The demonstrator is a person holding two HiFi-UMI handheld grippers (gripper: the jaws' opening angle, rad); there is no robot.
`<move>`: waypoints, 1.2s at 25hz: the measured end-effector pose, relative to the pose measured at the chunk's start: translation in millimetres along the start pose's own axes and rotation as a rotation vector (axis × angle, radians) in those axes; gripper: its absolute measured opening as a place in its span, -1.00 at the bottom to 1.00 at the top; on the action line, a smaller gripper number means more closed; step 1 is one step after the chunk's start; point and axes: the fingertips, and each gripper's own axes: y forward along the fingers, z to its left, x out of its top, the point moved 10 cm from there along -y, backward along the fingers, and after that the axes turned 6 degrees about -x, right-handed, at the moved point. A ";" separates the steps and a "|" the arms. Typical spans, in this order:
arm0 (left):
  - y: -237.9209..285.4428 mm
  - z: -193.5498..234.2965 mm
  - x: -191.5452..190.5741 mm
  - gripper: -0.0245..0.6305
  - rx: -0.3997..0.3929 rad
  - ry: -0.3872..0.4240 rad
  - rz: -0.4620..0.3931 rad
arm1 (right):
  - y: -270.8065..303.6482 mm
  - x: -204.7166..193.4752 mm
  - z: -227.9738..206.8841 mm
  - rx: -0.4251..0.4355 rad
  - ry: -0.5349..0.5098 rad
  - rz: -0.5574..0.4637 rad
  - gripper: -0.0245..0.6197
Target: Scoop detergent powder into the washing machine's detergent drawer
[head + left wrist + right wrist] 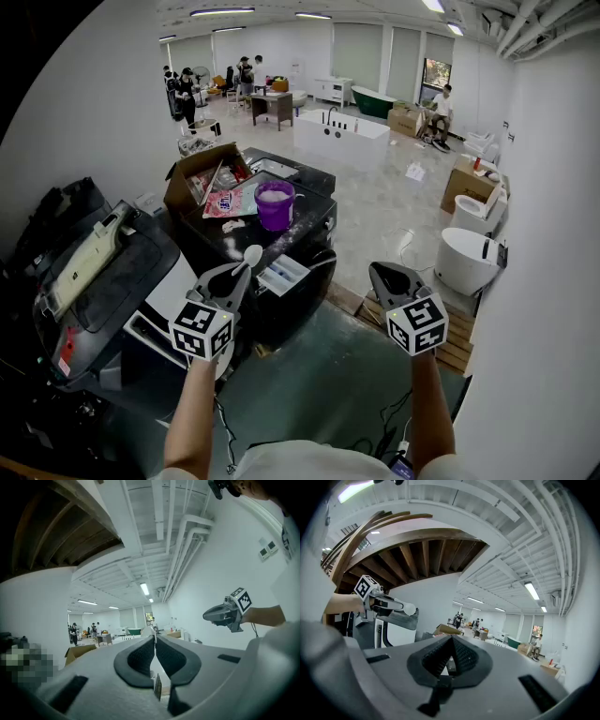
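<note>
In the head view a purple bucket [275,204] of white powder stands on top of the black washing machine [305,236]. The machine's white detergent drawer [282,275] is pulled out at the front. My left gripper [240,273] is held just in front of the drawer, shut on a white spoon [252,255] whose bowl points up toward the bucket. The right gripper view shows the same spoon [408,608] sticking out of the left gripper [401,612]. My right gripper [388,276] hangs to the right of the machine over the floor, shut and empty; its jaws meet in its own view [451,639].
An open cardboard box [202,173] and a detergent bag [225,202] lie behind the bucket. A second machine with a dark lid [103,272] stands at the left. A wooden pallet [459,345] and white toilets [464,258] are at the right. People stand far back.
</note>
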 end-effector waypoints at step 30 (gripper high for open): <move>164.9 170.2 -47.4 -0.88 0.022 -0.011 0.043 | 217.4 -17.7 -77.9 0.044 0.070 -0.019 -0.91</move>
